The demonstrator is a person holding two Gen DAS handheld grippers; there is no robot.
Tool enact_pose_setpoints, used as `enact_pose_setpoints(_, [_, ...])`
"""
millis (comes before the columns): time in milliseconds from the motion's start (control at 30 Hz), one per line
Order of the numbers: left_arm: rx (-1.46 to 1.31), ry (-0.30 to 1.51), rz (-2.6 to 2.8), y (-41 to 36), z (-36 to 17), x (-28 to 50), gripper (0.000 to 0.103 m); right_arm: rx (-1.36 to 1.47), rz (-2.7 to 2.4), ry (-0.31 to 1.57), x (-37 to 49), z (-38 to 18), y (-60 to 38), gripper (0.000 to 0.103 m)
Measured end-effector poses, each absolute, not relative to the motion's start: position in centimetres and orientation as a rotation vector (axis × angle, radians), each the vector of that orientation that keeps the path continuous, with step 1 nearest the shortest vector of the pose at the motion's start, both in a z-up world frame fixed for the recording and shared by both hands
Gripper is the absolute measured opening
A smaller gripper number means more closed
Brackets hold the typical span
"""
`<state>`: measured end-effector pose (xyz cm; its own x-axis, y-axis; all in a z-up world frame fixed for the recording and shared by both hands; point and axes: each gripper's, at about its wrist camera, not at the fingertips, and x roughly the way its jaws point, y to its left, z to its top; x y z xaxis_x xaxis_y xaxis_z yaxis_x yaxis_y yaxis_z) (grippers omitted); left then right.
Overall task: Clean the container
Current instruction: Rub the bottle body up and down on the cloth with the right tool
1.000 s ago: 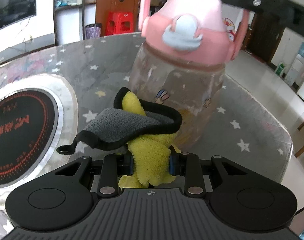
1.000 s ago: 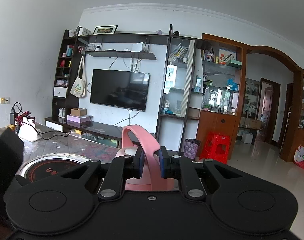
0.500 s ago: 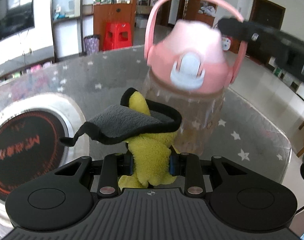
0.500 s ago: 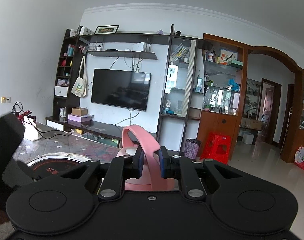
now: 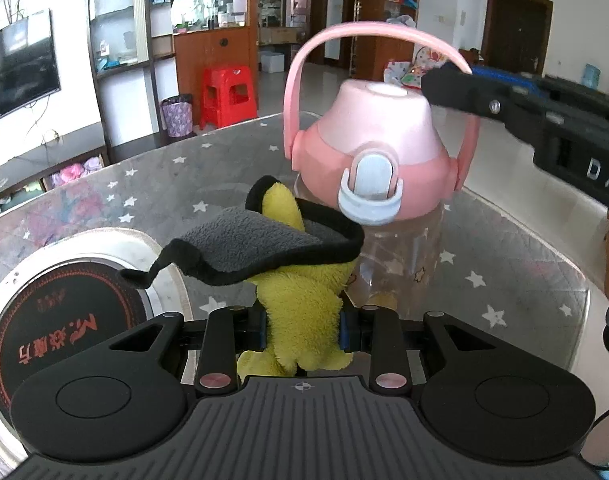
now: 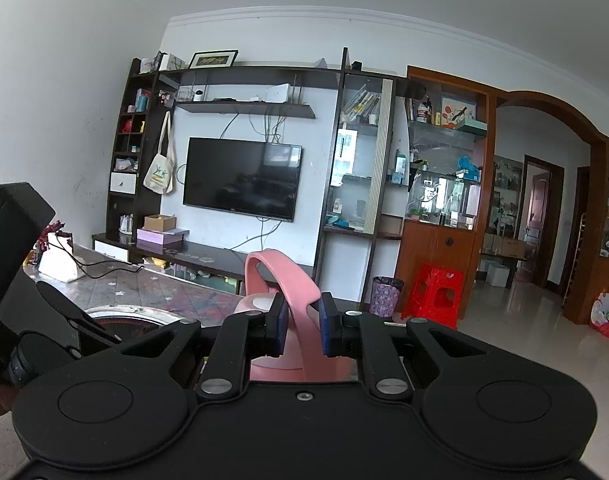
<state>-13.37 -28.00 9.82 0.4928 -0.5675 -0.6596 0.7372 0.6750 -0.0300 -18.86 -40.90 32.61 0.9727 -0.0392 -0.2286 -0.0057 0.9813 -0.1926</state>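
A clear bottle (image 5: pixel 400 264) with a pink lid (image 5: pixel 380 148) and pink carry handle (image 5: pixel 368 32) stands on the glass table. My left gripper (image 5: pixel 302 328) is shut on a yellow and grey cloth (image 5: pixel 292 264), which hangs just left of the bottle's body and touches it. My right gripper (image 6: pixel 302 320) is shut on the pink handle (image 6: pixel 292 284); it shows in the left wrist view (image 5: pixel 504 104) at the handle's right top. The bottle's base is hidden behind the cloth.
A round induction hob (image 5: pixel 64 320) is set into the table (image 5: pixel 504 272) at left. The table edge curves round on the right. A TV unit (image 6: pixel 240 176), shelves, a red stool (image 6: pixel 436 292) and a purple bin (image 6: pixel 384 296) stand beyond the table.
The left gripper with the cloth has risen and tilted, so the bottle's lid now shows lower and from above. The right gripper keeps hold of the handle.
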Motion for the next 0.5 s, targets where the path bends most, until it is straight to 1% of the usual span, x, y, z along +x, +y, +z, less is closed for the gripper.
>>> enact_pose_setpoints(500, [0.278, 0.73, -0.846, -29.4, 7.9, -14.1, 0.031, -0.202, -0.052, 0.228, -18.1, 33.4, -41.3, 0.017])
